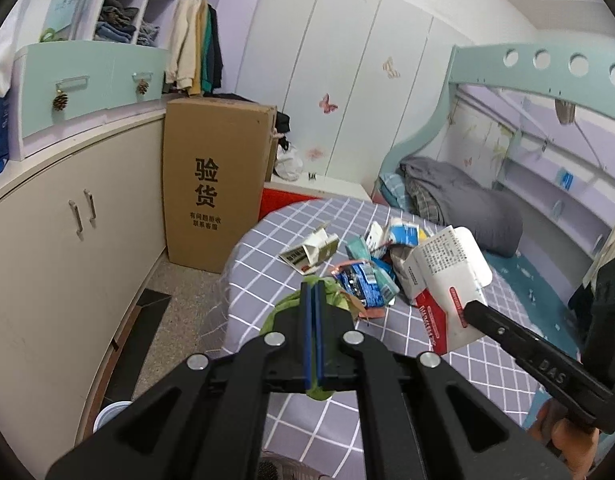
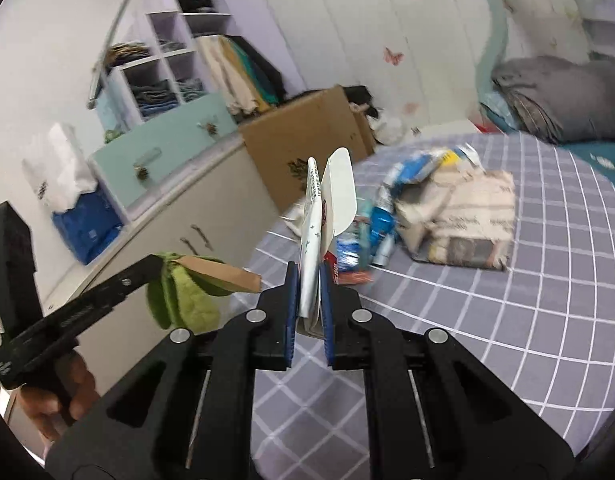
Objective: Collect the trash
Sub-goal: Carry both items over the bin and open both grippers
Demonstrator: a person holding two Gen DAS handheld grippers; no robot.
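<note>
The right tongs (image 2: 309, 276) pinch a flattened white carton (image 2: 313, 216) by its lower edge, above the checked bed (image 2: 507, 320); it could pivot or slip out. The left tongs (image 1: 313, 292) are clamped on a green bag (image 2: 187, 296) (plainly seen only from the right wrist). More wrappers (image 1: 367, 276) remain on the bed.

Your left gripper (image 1: 314, 292) hides most of the green wrapper (image 1: 285, 308) it clamps. In your right wrist view the trash pile (image 2: 391, 216) smears with blur, its labels unreadable. The white cup (image 1: 109, 414) is cut off behind your gripper's frame.
</note>
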